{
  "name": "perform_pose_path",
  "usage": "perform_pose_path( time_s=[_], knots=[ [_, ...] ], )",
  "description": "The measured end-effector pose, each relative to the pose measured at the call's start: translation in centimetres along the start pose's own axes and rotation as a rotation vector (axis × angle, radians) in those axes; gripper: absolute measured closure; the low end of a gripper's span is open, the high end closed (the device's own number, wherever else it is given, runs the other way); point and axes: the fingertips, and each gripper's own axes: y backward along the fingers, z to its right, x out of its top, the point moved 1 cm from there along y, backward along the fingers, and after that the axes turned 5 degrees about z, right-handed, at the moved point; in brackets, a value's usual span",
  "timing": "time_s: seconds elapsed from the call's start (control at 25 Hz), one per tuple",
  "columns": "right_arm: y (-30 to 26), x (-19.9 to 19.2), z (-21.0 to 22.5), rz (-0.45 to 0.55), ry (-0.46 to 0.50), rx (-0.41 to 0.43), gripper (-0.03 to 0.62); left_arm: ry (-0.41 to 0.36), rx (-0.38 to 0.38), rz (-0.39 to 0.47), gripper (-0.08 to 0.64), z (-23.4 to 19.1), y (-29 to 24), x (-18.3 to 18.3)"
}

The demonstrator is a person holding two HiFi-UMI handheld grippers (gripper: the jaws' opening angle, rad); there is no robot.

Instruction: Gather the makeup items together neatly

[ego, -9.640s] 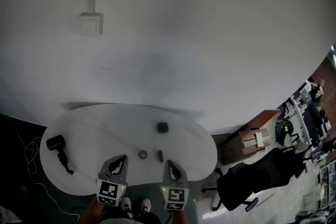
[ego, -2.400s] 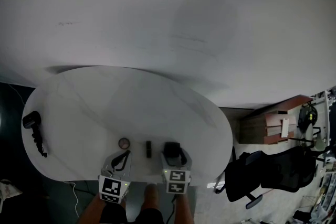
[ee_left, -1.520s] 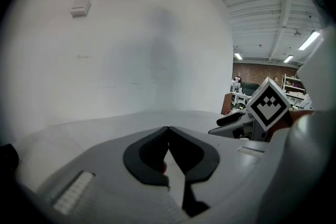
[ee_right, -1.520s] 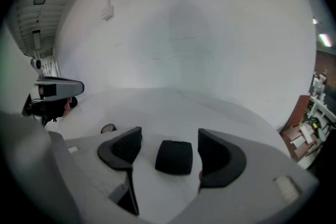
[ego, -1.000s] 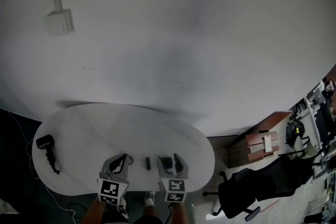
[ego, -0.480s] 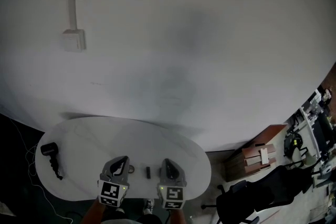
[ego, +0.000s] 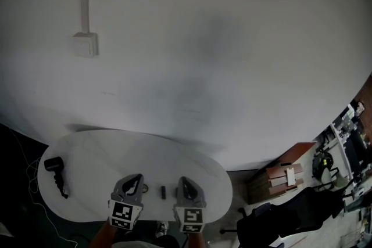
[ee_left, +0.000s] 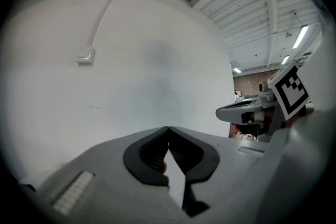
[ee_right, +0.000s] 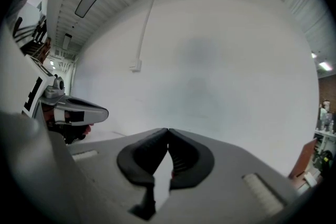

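Observation:
In the head view a white oval table lies at the bottom. A small dark stick-shaped makeup item rests near its front edge. A tiny round item lies just left of the stick. My left gripper is left of both, and my right gripper is right of the stick. Both point up at the white wall. The left gripper has its jaws shut tip to tip with nothing between them. The right gripper is shut the same way and empty. No black compact shows.
A black hair dryer with its cord lies at the table's left end. A wall box with a conduit is on the white wall. A wooden cabinet and a black office chair stand to the right.
The right gripper's jaws, open around a black compact a second ago, have shut. The compact no longer shows. The head view has tilted up, so the table sits lower.

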Motion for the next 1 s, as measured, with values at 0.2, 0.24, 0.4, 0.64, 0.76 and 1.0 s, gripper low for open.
perform_pose_path(
  time_s=[0.2,0.24,0.4,0.64,0.76,1.0],
  knots=[
    [-0.21,-0.11,-0.25,0.003,0.007,0.004,0.588,-0.002,0.002,-0.003,0.549,-0.1,0.04,-0.22],
    [-0.21,-0.14,-0.25,0.003,0.008,0.003,0.588,-0.002,0.002,-0.004,0.549,-0.09,0.06,-0.27],
    [-0.15,-0.19,-0.15,0.004,0.008,-0.001,0.588,0.002,0.002,-0.005,0.549,-0.04,0.11,-0.39],
    [-0.12,-0.23,-0.03,0.001,0.006,-0.007,0.588,0.004,-0.001,-0.006,0.549,-0.19,-0.12,-0.43],
    [-0.06,-0.24,0.17,0.001,0.002,-0.011,0.588,0.003,-0.001,-0.006,0.549,-0.19,-0.16,-0.49],
    [-0.17,-0.05,0.59,0.001,0.003,-0.016,0.588,0.001,-0.005,-0.008,0.549,-0.27,-0.48,-0.33]
  ],
)
